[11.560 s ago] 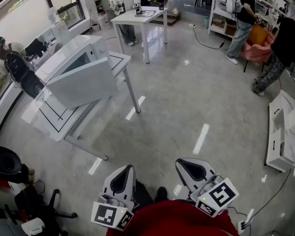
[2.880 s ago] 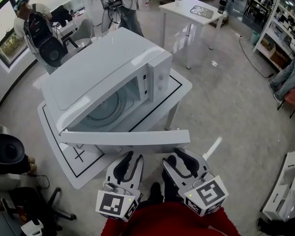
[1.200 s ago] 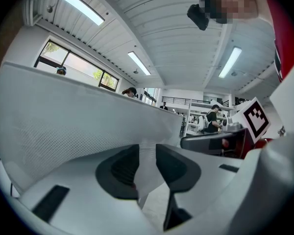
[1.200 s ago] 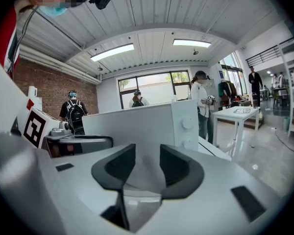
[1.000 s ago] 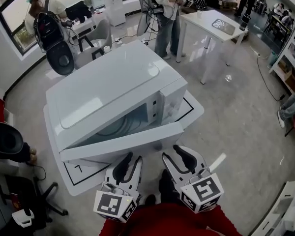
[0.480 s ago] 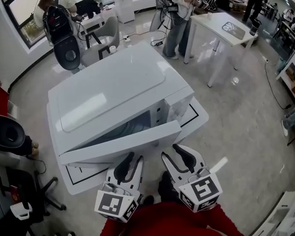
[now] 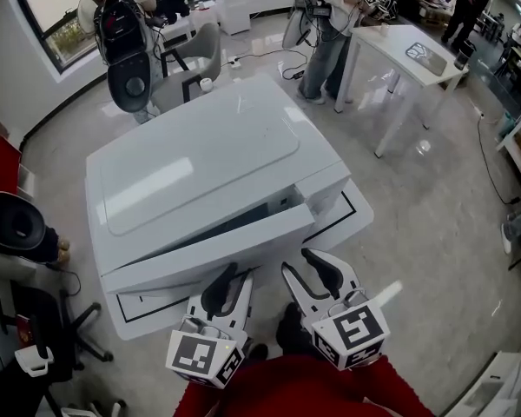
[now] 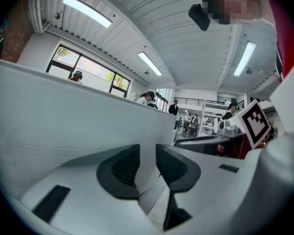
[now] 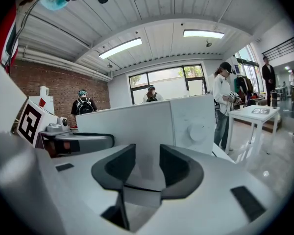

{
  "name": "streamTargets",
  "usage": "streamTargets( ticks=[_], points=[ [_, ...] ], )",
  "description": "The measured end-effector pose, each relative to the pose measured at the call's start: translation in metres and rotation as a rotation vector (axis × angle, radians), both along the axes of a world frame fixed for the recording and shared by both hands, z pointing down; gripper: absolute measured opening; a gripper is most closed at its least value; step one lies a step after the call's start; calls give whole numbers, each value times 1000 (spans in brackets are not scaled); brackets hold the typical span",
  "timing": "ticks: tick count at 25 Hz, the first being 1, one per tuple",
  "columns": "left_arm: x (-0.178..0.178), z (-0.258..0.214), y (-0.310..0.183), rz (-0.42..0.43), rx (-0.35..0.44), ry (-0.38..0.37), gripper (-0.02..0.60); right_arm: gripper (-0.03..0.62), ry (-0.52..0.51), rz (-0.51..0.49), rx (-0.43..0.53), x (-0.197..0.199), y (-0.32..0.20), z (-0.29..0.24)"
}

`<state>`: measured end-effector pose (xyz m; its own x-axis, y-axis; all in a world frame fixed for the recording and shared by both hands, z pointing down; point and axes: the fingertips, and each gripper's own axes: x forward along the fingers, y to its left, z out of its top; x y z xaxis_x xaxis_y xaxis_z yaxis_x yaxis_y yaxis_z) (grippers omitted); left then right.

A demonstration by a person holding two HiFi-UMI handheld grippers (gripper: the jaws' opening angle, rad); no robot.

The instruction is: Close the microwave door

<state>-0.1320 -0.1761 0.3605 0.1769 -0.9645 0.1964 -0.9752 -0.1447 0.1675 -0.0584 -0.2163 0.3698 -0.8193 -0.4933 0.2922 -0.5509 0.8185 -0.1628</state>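
Microwave door [image 7: 217,246] ajar, left gripper [image 7: 240,274], right gripper [image 7: 297,261] near edge

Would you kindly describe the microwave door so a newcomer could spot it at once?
Find the big white microwave on the white table marked with black lines. Its door is the long panel along the near edge, the only part standing slightly ajar, with a dark gap behind it.
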Motion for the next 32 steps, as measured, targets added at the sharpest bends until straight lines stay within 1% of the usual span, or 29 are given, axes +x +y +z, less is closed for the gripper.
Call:
streamTargets(
  ticks=[7,12,22,26,32],
  points=[
    [-2,-4,-9,-28,4,7,109,164,4,-31,2,-8,-6,1],
    [-1,-4,-11,-30,3,1,107,160,19,-41,29,-14,-9,-1],
    [-4,-5,-13,-50,2,-16,87,43,40,-20,53,-14,-17,-4],
    [-5,-7,-12,-55,4,-14,83,21,43,-19,51,-14,-17,-4],
    [-8,-7,-13,-72,3,-19,58,15,39,-26,52,-16,-16,-4]
  ],
)
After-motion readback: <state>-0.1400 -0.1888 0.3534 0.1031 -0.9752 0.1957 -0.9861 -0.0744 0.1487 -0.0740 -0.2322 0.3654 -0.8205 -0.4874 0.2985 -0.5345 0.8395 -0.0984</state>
